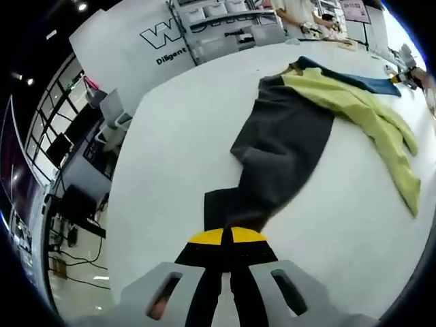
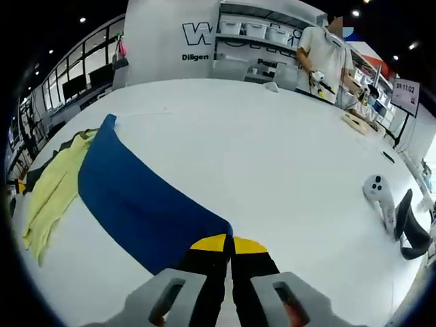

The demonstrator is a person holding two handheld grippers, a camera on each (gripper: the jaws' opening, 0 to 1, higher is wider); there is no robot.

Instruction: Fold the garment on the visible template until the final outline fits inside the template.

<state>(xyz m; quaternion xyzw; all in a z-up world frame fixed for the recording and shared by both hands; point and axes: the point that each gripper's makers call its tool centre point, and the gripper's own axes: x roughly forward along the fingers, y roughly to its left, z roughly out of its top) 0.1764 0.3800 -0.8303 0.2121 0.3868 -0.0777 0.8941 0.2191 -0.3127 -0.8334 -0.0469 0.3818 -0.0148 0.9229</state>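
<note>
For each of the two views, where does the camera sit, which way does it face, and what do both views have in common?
Left gripper view: rides on the left gripper, looking along its shut jaws, which pinch the dark grey cloth; yellow cloth beyond.
Right gripper view: rides on the right gripper, jaws shut on the blue cloth, facing a person at the far side.
Shared: the white table, yellow cloth, blue cloth and grey cloth.

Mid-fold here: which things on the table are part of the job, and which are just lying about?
Job:
- garment: dark panel, yellow sleeve, blue panel
- left tongs, shut on the dark panel's edge
- right tongs, shut on the blue panel's edge

Lying about:
- white controller
- black stand
- person at the far edge
- shelves
</note>
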